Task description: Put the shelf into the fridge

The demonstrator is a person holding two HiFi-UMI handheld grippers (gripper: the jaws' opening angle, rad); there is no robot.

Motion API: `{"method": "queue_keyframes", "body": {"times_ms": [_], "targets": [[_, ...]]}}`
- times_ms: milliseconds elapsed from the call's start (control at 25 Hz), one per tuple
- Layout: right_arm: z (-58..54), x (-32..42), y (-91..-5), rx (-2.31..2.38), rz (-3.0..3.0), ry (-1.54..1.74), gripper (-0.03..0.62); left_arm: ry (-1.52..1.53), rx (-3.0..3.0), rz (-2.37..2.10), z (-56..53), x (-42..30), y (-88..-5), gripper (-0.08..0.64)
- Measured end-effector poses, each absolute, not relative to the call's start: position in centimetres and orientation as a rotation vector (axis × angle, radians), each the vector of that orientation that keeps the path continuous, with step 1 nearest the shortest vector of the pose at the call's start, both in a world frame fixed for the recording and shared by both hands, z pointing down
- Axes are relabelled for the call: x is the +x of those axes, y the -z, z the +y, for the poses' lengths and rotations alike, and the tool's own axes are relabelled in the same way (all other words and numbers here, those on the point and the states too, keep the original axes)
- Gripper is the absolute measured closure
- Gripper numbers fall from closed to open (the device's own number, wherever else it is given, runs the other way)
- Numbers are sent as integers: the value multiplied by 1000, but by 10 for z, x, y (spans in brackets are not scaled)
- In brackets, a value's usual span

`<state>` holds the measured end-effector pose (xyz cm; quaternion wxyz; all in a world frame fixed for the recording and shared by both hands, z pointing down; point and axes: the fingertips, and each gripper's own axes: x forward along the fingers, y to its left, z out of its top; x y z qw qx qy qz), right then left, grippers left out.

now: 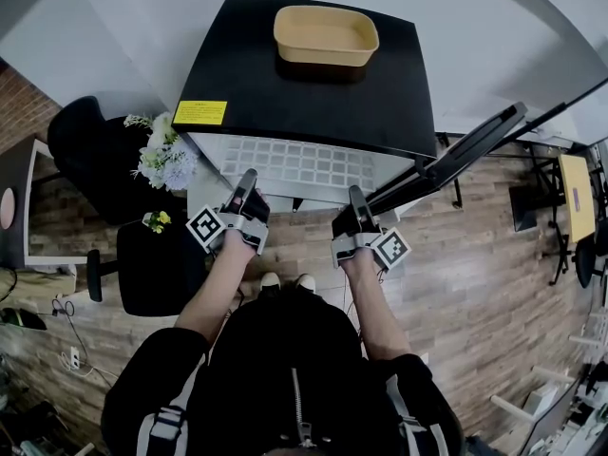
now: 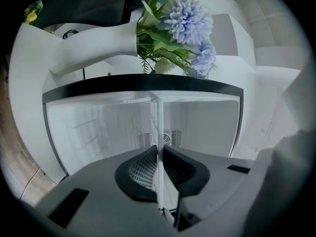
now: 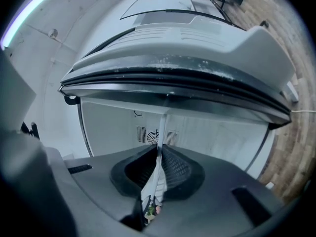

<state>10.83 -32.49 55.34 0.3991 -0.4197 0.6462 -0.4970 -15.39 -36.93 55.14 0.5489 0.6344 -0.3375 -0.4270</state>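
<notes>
The shelf (image 1: 294, 164), a white gridded panel, sticks out level from the open front of the black-topped fridge (image 1: 285, 93). My left gripper (image 1: 249, 183) is shut on its near edge at the left. My right gripper (image 1: 357, 199) is shut on the same edge at the right. In the left gripper view the shelf (image 2: 159, 132) shows edge-on, pinched in my left gripper (image 2: 159, 174), and runs into the white fridge interior (image 2: 98, 127). In the right gripper view the shelf (image 3: 161, 137) is likewise clamped in my right gripper (image 3: 159, 174).
The fridge door (image 1: 456, 155) stands open at the right. A tan basin (image 1: 326, 34) rests on the fridge top. A vase of pale blue flowers (image 1: 163, 160) and a black chair (image 1: 85, 150) stand at the left, with a black stool (image 1: 152, 264) nearer me.
</notes>
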Motion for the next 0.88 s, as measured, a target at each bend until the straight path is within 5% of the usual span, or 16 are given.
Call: {"method": "queue_keyframes", "body": {"times_ms": [880], "targets": [[-357, 113, -555, -1099, 1613, 1242, 557, 1040, 1484, -798, -401, -149, -551, 515]]}}
